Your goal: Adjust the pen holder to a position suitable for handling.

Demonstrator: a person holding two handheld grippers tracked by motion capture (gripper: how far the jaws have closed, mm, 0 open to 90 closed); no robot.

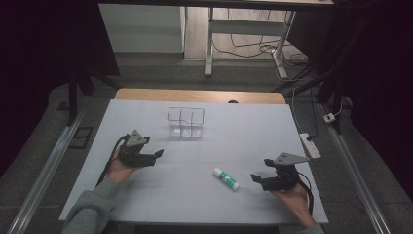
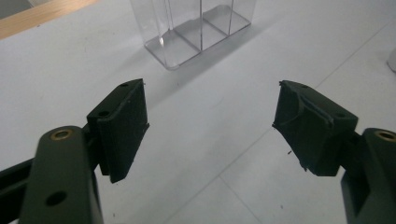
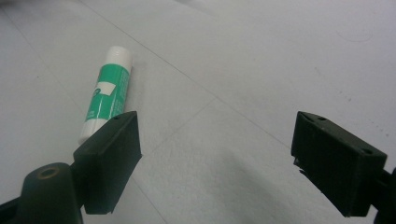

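A green and white glue stick (image 1: 226,178) lies flat on the white table (image 1: 243,126), right of centre. A clear plastic box (image 1: 185,123) with compartments stands upright near the table's middle back. My left gripper (image 1: 158,155) is held at the left, its jaws apart with nothing between them; its own view has the clear box (image 2: 196,28) ahead past the jaws. My right gripper (image 1: 255,177) rests at the right, open and empty, a short way right of the glue stick. In the right gripper view the glue stick (image 3: 106,91) lies just beyond the left jaw.
A white power strip (image 1: 309,145) and cables lie off the table's right edge. A wooden strip (image 1: 199,95) borders the table's far side. Desk legs and cables stand on the floor behind.
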